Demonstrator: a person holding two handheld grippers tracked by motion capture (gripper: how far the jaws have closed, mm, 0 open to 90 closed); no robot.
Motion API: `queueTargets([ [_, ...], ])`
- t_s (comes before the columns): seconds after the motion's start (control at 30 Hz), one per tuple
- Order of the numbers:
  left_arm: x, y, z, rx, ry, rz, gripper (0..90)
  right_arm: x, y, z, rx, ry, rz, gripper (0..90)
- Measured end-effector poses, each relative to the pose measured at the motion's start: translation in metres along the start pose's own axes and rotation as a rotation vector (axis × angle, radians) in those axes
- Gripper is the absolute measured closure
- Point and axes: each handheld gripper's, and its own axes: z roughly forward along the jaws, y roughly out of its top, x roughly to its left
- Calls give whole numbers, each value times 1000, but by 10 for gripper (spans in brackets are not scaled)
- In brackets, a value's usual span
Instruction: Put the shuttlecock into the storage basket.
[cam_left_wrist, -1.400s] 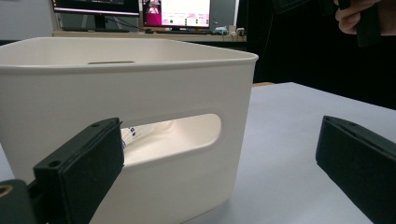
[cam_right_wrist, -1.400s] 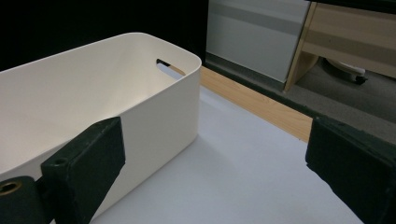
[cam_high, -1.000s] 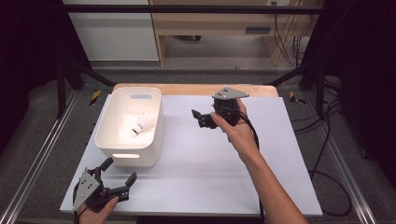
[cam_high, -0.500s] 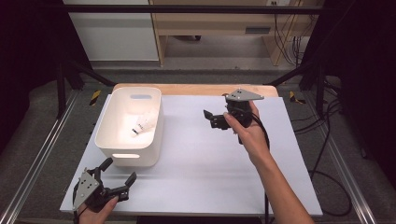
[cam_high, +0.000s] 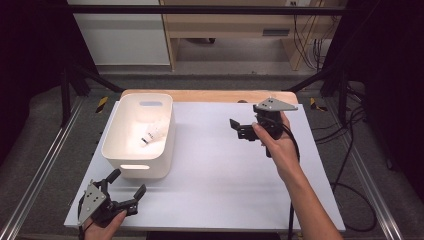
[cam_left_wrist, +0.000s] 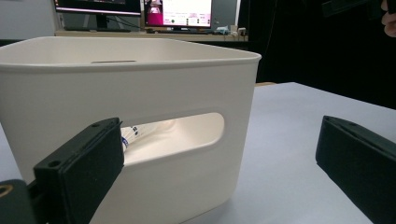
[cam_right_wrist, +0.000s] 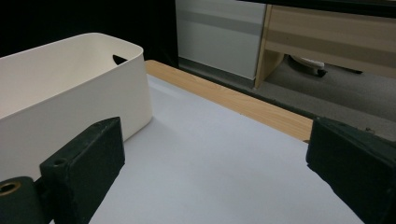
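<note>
Since a second ago the right gripper (cam_high: 239, 130) has drawn back from the white bin (cam_high: 120, 159) toward the table's right side; it hangs above the white sheet (cam_high: 220, 175), jaws spread and holding nothing. The bin now lies well off to its left, with a shuttlecock (cam_high: 150, 135) inside. The left gripper (cam_high: 127, 190) has stayed put, jaws spread, just before the bin's near wall.

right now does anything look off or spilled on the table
Nothing stands out. The white bin sits upright on the table with a shuttlecock lying inside; the left gripper and right gripper are both open and empty.
</note>
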Motion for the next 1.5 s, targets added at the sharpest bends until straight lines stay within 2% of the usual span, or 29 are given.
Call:
queueTargets([
  [0.4, 0, 0, 0, -1, 0, -1, 11, -16, -13, -20, -8, -18, 31, 40],
  [1.0, 1, 0, -1, -1, 2, -2, 11, -28, -30, -46, -18, -48, 38, 37],
  [1.5, 1, 0, -1, -2, 3, -1, 11, -46, -55, -81, -39, -89, 82, 34],
])
